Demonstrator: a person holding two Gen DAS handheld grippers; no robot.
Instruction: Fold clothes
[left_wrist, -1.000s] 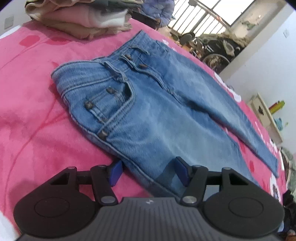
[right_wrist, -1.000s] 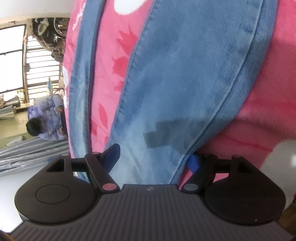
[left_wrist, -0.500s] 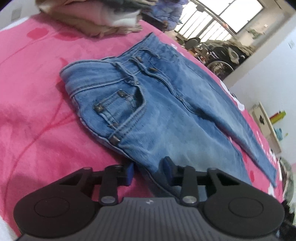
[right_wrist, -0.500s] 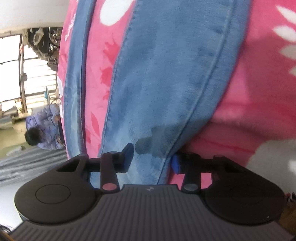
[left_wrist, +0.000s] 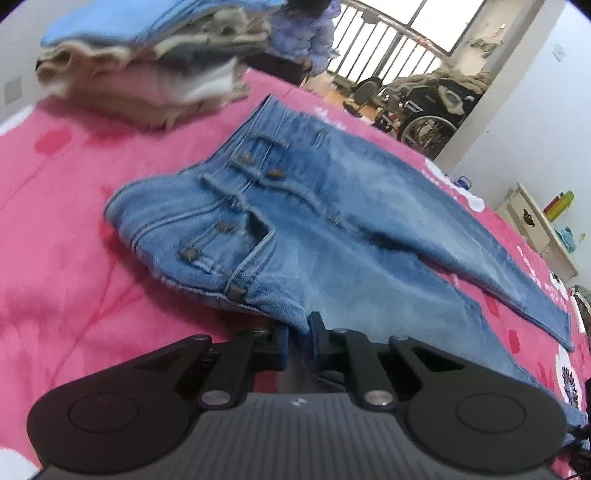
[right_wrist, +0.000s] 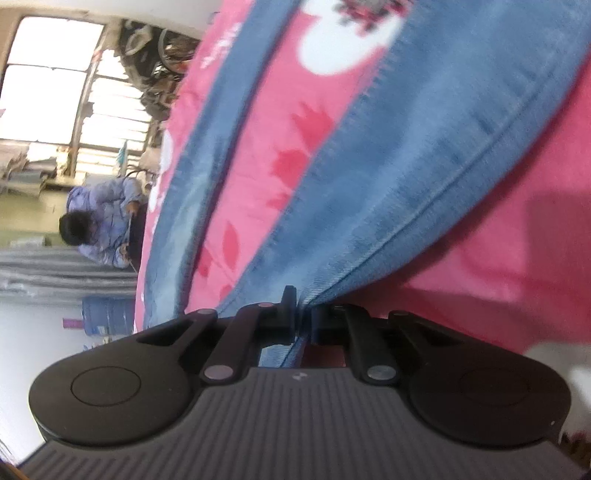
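Both grippers pinch the near edge of blue jeans spread on a pink blanket.

The left gripper (left_wrist: 300, 334) has its jaws nearly together on the side seam of the jeans (left_wrist: 314, 229) just below the front pocket, lifting that edge slightly off the pink blanket (left_wrist: 66, 240). The right gripper (right_wrist: 301, 321) is likewise closed tight on the outer seam of one leg of the jeans (right_wrist: 424, 155); the other leg lies apart, with blanket showing between them. A stack of folded clothes (left_wrist: 147, 62) sits beyond the waistband. A person in a purple jacket (right_wrist: 103, 221) is in the background.
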